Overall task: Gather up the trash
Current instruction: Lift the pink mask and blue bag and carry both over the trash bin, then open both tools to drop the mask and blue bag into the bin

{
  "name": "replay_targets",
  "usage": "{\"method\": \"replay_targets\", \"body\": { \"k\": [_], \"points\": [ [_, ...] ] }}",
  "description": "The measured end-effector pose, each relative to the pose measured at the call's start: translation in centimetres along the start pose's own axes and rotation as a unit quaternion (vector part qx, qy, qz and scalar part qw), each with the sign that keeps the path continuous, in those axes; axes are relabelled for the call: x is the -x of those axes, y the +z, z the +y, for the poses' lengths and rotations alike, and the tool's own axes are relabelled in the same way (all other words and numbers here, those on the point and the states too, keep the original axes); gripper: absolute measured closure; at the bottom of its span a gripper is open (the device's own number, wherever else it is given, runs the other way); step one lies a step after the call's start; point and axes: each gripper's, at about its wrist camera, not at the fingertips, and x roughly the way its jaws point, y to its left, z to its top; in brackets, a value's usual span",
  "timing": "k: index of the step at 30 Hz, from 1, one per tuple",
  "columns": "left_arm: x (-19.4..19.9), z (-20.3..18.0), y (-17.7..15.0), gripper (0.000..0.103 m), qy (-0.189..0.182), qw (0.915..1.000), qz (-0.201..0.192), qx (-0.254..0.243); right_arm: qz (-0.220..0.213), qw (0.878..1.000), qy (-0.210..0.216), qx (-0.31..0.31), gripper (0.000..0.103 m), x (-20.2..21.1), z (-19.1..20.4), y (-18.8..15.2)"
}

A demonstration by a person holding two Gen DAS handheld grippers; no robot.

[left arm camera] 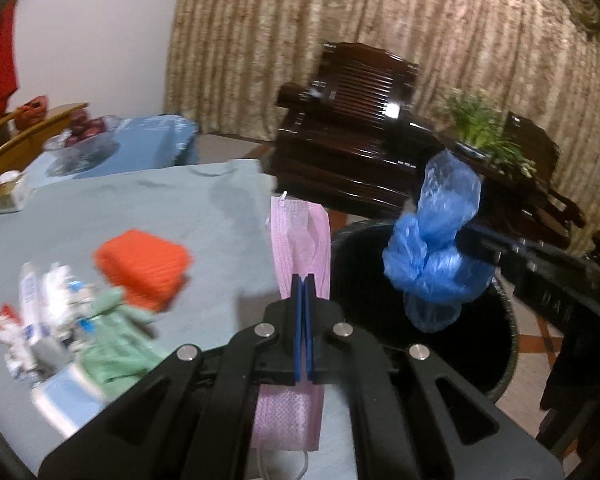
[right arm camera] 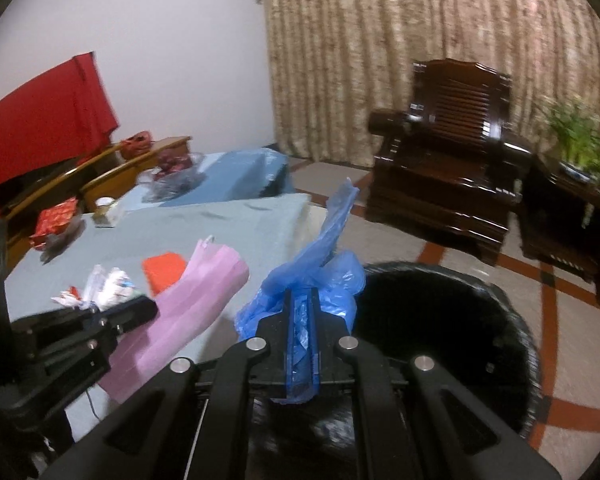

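Observation:
My left gripper is shut on a pink face mask and holds it over the table edge, beside the black trash bin. It also shows in the right wrist view with the mask. My right gripper is shut on a crumpled blue plastic bag and holds it above the bin's left rim. In the left wrist view the bag hangs over the bin opening.
On the grey-blue tablecloth lie an orange sponge, a green cloth and a heap of white wrappers. A dark wooden armchair and a potted plant stand behind the bin.

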Motion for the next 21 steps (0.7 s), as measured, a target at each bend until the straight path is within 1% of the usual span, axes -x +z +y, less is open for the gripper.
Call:
{"method": "replay_targets", "body": {
  "k": [8,12,13,14,15,16,17,18,19,20,21],
  "points": [
    [-4.9,-7.1,1.7,0.102,-0.067,0.9972,0.015,-0.030,0.013,0.997,-0.063,-0.044,0.097,0.8,-6.6,-2.1],
    [-7.2,-9.5,1.8,0.102,-0.096,0.9941,0.029,-0.042,0.020,0.995,-0.081,-0.056,0.097,0.7,-8.4,-2.7],
    [-7.6,-9.9,1.8,0.097,-0.097,0.9937,0.034,-0.043,0.023,0.994,-0.085,-0.059,0.096,0.7,-8.8,-2.9],
    [-8.0,-10.1,1.7,0.093,-0.099,0.9936,0.037,-0.040,0.028,0.994,-0.089,-0.061,0.092,0.6,-9.1,-3.1],
    [-8.3,-10.1,1.7,0.087,-0.099,0.9936,0.042,-0.034,0.029,0.993,-0.092,-0.062,0.091,0.5,-9.1,-3.2],
    [-8.3,-9.8,1.6,0.071,-0.100,0.9936,0.044,-0.031,0.030,0.993,-0.094,-0.064,0.090,0.5,-9.2,-3.4],
    [-8.3,-9.4,1.5,0.059,-0.096,0.9942,0.043,-0.024,0.031,0.993,-0.096,-0.066,0.085,0.5,-9.3,-3.5],
    [-8.2,-9.0,1.5,0.057,-0.091,0.9949,0.040,-0.019,0.032,0.992,-0.098,-0.069,0.081,0.5,-9.3,-3.7],
    [-8.1,-8.5,1.6,0.056,-0.088,0.9952,0.039,-0.016,0.032,0.992,-0.099,-0.070,0.071,0.5,-9.4,-3.7],
    [-7.8,-7.9,1.7,0.054,-0.084,0.9956,0.038,-0.014,0.030,0.992,-0.100,-0.071,0.064,0.6,-9.3,-3.8],
    [-7.4,-7.4,1.7,0.051,-0.079,0.9963,0.034,-0.013,0.030,0.992,-0.098,-0.071,0.062,0.6,-9.1,-3.8]
  ]
}}
